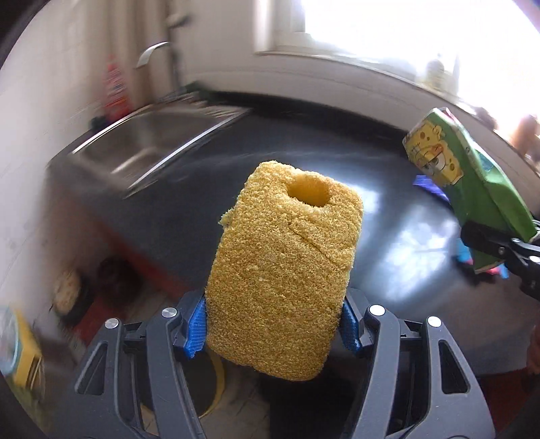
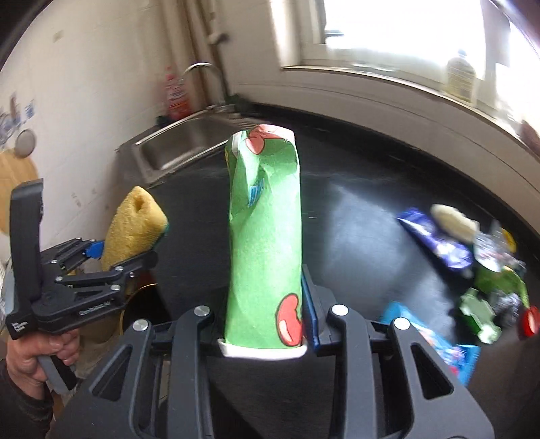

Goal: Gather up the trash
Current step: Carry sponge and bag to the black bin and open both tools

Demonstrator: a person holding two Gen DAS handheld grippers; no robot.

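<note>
The left tongs (image 1: 273,324) pinch a yellow sponge (image 1: 283,270) by its bottom end, lifted off the tabletop (image 1: 209,189). The right tongs (image 2: 266,324) pinch a squashed green carton (image 2: 266,236) the same way. Both look ready to be carried to a bin. More trash (image 2: 472,270) sits in a heap at the right. A sink (image 2: 175,148) is at the back. Nothing blocks the way.

Blown-out window (image 2: 405,30) glare; blurred edges
</note>
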